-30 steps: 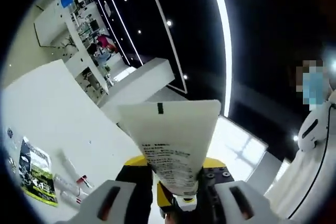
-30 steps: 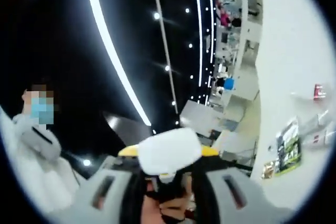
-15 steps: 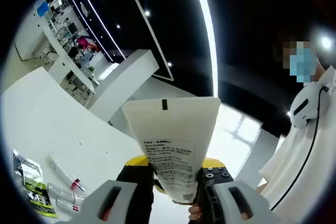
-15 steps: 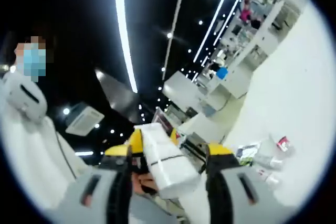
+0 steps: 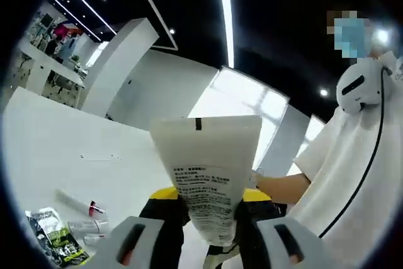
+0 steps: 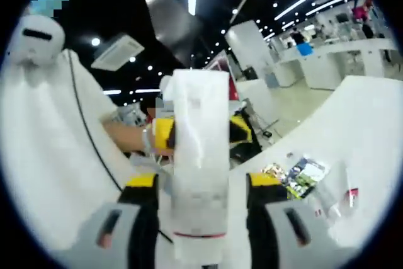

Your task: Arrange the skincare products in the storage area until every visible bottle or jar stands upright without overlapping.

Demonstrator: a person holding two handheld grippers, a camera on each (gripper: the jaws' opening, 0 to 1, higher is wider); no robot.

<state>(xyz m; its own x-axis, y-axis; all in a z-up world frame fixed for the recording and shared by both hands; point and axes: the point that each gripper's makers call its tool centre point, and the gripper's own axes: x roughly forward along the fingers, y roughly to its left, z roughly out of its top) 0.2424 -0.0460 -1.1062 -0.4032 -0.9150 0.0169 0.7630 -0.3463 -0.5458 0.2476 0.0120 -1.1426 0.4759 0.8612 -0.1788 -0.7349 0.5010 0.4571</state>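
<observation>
Both views have swung; each gripper (image 5: 204, 244) seemingly still clamps a tube (image 5: 210, 174).

A white squeeze tube (image 5: 210, 177) with a flat crimped end and a block of small black print stands up between the left gripper's jaws, crimp end away from the camera. In the right gripper view a long white tube (image 6: 198, 159) stands upright between the jaws. On the white table (image 5: 75, 149) lie small tubes (image 5: 79, 205) and sachets (image 6: 301, 177)
</observation>
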